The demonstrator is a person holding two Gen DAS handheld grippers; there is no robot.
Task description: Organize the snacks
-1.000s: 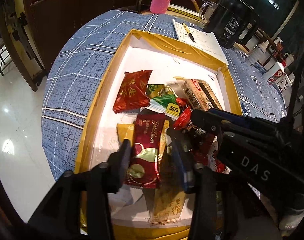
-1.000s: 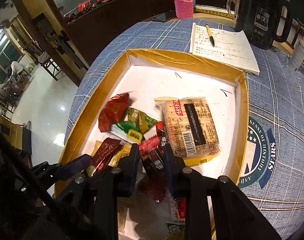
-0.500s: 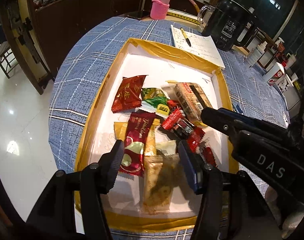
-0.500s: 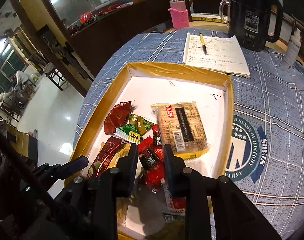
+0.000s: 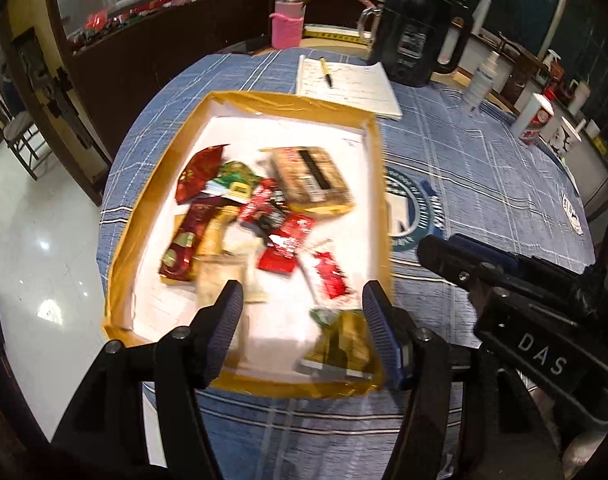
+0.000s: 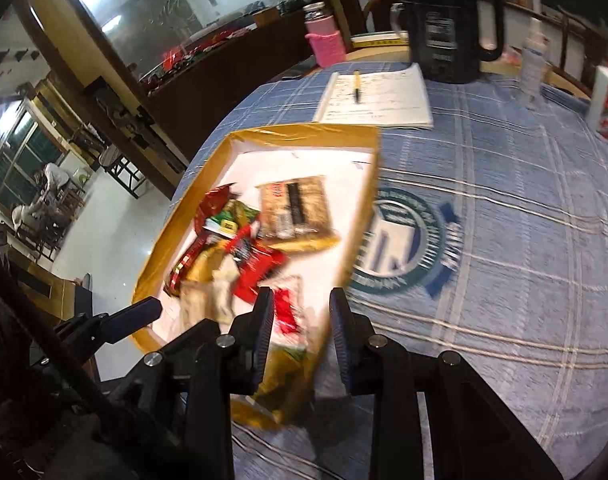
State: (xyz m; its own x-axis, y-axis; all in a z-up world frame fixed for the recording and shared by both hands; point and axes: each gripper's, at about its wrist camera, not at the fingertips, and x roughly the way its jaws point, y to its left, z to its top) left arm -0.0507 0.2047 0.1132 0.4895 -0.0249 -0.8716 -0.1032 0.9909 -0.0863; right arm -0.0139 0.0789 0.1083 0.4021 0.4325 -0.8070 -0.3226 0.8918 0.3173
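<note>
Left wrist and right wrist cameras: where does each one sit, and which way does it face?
Left wrist: on the left gripper, above the tray's near edge, facing across it; own fingers and the right gripper show.
Right wrist: on the right gripper, over the tray's near right corner; the left gripper shows.
Both show the snacks, notebook and black kettle.

Right hand-held gripper hovering with fingers apart over near corner of gold-rimmed tray, snack packets piled inside, blue plaid tabletop, notebook, black kettle behind
</note>
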